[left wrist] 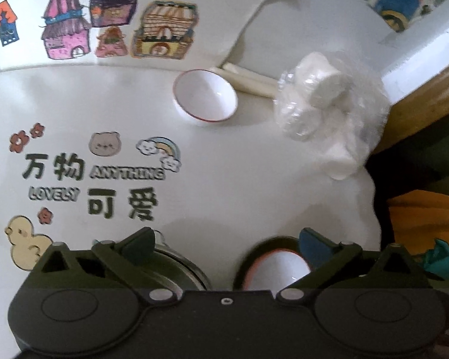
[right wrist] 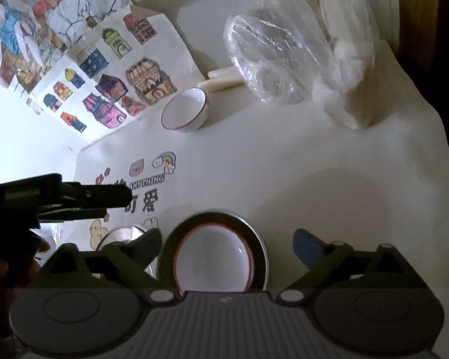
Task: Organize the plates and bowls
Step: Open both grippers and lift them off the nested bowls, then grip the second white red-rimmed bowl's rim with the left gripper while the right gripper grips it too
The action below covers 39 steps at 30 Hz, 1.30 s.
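Note:
My left gripper [left wrist: 226, 242] stands open over the white table, with nothing between its fingers. Just below its fingertips lie an empty metal plate [left wrist: 179, 264] and a red-rimmed white bowl [left wrist: 281, 266] nested in a second metal plate. In the right wrist view that bowl [right wrist: 212, 263] sits in its metal plate [right wrist: 262, 254] under my open right gripper [right wrist: 227, 246], whose pads touch nothing. The empty plate [right wrist: 119, 234] lies to its left, and the left gripper [right wrist: 124, 194] hovers above that. Another red-rimmed white bowl [left wrist: 205, 98] [right wrist: 185, 110] stands alone farther back.
A clear plastic bag of white rolls [left wrist: 323, 104] [right wrist: 287, 59] lies at the back right, with two white sticks [left wrist: 251, 80] beside the far bowl. Coloured house drawings [left wrist: 110, 24] [right wrist: 110, 77] cover the back left. The table edge [left wrist: 371, 209] drops off on the right.

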### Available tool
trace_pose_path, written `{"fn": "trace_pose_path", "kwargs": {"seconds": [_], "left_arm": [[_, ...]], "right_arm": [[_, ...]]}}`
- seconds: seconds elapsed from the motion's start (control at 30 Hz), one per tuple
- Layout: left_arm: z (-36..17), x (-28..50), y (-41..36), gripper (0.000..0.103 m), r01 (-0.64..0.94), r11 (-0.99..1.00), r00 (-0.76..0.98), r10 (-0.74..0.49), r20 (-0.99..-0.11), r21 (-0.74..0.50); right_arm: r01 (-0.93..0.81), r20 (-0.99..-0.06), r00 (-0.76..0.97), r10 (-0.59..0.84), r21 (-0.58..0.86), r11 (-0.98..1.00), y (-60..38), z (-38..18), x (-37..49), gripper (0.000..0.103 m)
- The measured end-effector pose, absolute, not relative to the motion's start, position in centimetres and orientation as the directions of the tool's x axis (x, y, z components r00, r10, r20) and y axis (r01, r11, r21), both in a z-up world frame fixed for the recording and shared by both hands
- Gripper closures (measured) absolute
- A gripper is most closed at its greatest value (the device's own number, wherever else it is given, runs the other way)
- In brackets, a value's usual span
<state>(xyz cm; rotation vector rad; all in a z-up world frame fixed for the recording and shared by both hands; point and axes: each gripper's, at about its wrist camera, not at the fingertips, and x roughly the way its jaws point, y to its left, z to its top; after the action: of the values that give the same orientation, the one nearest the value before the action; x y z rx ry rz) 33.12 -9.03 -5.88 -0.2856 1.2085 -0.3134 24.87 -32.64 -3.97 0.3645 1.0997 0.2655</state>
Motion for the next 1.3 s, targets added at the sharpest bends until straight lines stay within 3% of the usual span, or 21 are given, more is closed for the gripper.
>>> {"fn": "trace_pose_path", "kwargs": {"seconds": [0.33,0.6,1.0,1.3], "left_arm": [[-6.4,36.5,-5.5,0.001,0.047,0.945,0.388,-0.315,-0.866,-0.322],[-8.0,42.0,-4.2,0.001,0.099,0.958,0.41,-0.286,-0.866,-0.269],[-10.0,49.3,-5.4,0.001,0.207,0.963,0.413,-0.248,-0.876,-0.174],[-11.4,50.6,-7.1,0.001,0.264,0.956,0.377,-0.227,-0.898,-0.13]], "right_arm": [[-0.031,-0.79,0.476,0.386,0.424,0.905,-31.0,-3.5,28.0,0.0],[-0.042,-0.806,0.496,0.322,0.349,0.936,-29.9,-3.8,32.4,0.001],[-0.117,-0.823,0.478,0.307,0.287,0.951,-26.8,-5.8,39.7,0.012],[-0.12,-0.84,0.458,0.29,0.265,0.957,-25.1,-7.8,42.7,0.026]]}}
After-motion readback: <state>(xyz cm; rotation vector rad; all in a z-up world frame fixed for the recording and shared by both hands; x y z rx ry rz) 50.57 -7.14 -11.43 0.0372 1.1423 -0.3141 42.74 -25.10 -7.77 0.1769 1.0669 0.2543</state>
